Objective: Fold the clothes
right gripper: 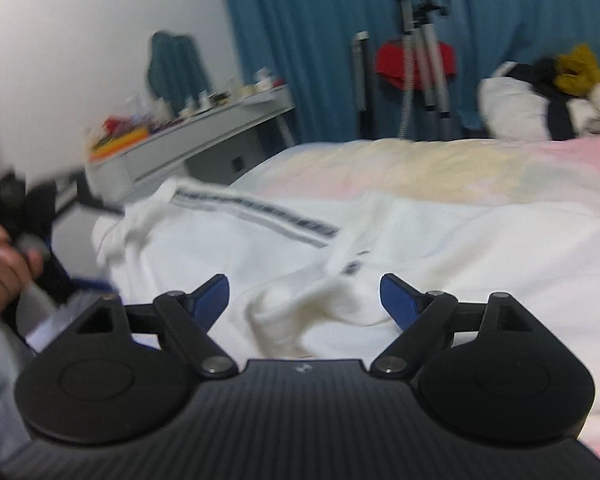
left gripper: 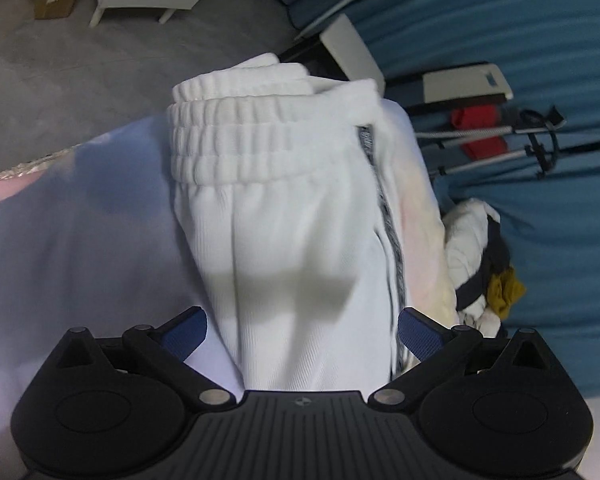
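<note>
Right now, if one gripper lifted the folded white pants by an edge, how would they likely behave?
The white pants would probably flop and unfold: soft knit, layers lying loose on the bed. They look light for their bulk. The thick ribbed waistband would likely hold its shape best; the cloth seems grippy, not slippery. Both grippers stand open, touching nothing.

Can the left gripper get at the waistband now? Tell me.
Probably yes: the left gripper is open over the white trousers, and nothing lies between it and the waistband ahead.

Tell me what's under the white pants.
The white pants lie on a pale pastel bed cover, which shows around them. Whatever sits beneath the folded layers themselves is covered and cannot be seen.
</note>
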Tool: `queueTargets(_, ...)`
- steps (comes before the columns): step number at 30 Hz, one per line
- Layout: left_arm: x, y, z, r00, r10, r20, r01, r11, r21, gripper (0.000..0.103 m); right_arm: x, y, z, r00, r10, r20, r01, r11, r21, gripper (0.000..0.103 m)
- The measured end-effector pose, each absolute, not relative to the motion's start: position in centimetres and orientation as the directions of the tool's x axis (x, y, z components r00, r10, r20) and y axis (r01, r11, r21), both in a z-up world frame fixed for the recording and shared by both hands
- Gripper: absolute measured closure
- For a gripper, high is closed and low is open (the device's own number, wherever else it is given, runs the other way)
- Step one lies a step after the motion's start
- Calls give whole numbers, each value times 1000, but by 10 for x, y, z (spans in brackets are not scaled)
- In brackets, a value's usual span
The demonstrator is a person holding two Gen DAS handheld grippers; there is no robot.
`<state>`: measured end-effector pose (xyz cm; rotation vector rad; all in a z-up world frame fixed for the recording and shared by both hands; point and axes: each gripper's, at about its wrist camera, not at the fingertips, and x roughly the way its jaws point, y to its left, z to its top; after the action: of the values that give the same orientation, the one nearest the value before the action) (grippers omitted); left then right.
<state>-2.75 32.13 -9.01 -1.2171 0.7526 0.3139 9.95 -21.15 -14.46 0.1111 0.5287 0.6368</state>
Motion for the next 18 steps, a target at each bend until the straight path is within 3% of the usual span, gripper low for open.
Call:
queueTargets(6, -22, 339, -105, 763, -117, -636, -587, 287, -757, 2, 134, -248, -165, 769, 338, -542, -270, 941, 203, 19)
queueTargets(9, -23, 344, -107, 796, -68, -601, -569, 252, -782, 5, 145, -239, -193, 760, 299, -577, -277, 952, 128, 19)
queueTargets(11, -23, 345, -105, 810, -37, -586, -558, 260, -788, 13, 145, -229, -200, 769, 278, -576, -291, 954, 71, 17)
queueTargets(14, -20, 341, -95, 815, 13, -580, -549, 337, -765, 35, 147, -224, -198, 763, 283, -581, -291, 953, 83, 17)
queueTargets(16, -15, 335, -85, 810, 44, -585, -548, 410, -729, 62, 148, -227, -197, 757, 293, -584, -292, 951, 98, 17)
queueTargets(18, -9, 323, -70, 818, 70, -571, -524, 499, -690, 77, 146, -231, -197, 754, 298, -585, -295, 950, 105, 19)
